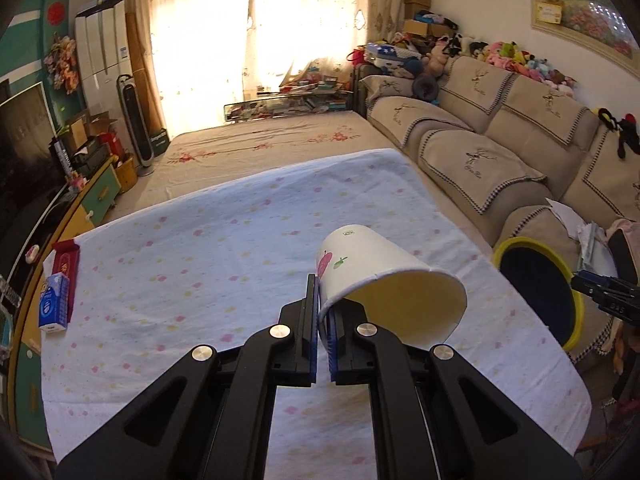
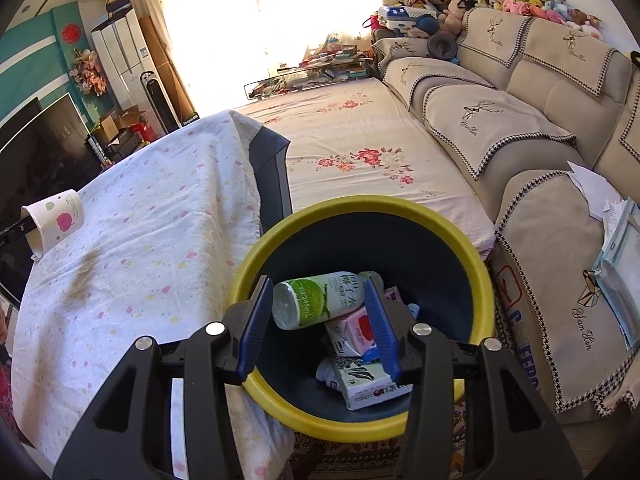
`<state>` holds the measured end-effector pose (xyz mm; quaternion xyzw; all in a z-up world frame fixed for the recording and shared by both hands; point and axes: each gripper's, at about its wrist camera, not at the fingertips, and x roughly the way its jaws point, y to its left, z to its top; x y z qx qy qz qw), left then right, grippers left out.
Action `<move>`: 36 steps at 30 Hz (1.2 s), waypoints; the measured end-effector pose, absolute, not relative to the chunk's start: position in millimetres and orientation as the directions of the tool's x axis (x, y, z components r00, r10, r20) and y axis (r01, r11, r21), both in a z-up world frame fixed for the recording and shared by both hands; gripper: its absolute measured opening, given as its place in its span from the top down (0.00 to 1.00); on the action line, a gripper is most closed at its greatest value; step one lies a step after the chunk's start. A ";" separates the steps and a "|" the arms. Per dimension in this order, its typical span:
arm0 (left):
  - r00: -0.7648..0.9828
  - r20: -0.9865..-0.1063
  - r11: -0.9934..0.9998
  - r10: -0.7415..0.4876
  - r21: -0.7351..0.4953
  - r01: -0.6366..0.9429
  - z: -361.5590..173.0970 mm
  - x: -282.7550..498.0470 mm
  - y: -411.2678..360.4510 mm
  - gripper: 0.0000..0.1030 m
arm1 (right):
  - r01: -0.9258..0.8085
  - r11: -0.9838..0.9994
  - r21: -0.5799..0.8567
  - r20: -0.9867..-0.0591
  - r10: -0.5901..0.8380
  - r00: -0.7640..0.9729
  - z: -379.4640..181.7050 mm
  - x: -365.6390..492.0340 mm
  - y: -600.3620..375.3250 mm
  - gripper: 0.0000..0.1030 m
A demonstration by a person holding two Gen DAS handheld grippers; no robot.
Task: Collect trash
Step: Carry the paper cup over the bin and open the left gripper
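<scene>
Left gripper pinches the paper cup by its rim; right gripper hangs half-open, empty, over the bin.

Location: a lived-in home living room. Indicators: a long beige sofa with embroidered covers and a row of plush toys along its back; curtained windows passing daylight; a flat television on a low cabinet; a tower fan; a framed picture; cardboard boxes stacked in the corner.
</scene>
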<state>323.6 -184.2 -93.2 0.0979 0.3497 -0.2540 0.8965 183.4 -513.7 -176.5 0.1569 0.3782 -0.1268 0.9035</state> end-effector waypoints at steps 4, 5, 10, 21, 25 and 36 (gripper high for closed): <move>0.575 -0.676 0.787 -0.461 -0.012 0.617 -87.4 298.3 -235.9 0.96 | 0.373 0.908 0.192 -0.714 -0.132 0.688 -174.3 162.9 -527.8 0.56; 0.560 -0.676 0.768 -0.478 -0.013 0.640 -87.1 292.1 -250.5 0.96 | 0.380 0.905 0.192 -0.713 -0.138 0.687 -174.2 158.1 -531.5 0.56; 0.479 -0.693 0.685 -0.540 -0.030 0.728 -91.6 270.9 -319.7 0.96 | 0.421 0.886 0.194 -0.710 -0.170 0.684 -175.7 131.4 -553.5 0.55; 0.327 -0.765 0.546 -0.554 -0.038 0.837 -135.4 242.7 -458.4 0.96 | 0.485 0.850 0.204 -0.710 -0.213 0.671 -181.4 88.5 -587.7 0.54; 0.286 -0.803 0.530 -0.523 -0.045 0.847 -163.8 244.5 -492.3 0.95 | 0.493 0.846 0.204 -0.710 -0.219 0.669 -182.0 81.0 -593.3 0.51; 0.352 -0.793 0.589 -0.497 -0.011 0.808 -162.4 239.9 -464.6 0.20 | 0.452 0.867 0.210 -0.721 -0.175 0.671 -183.6 88.8 -578.7 0.50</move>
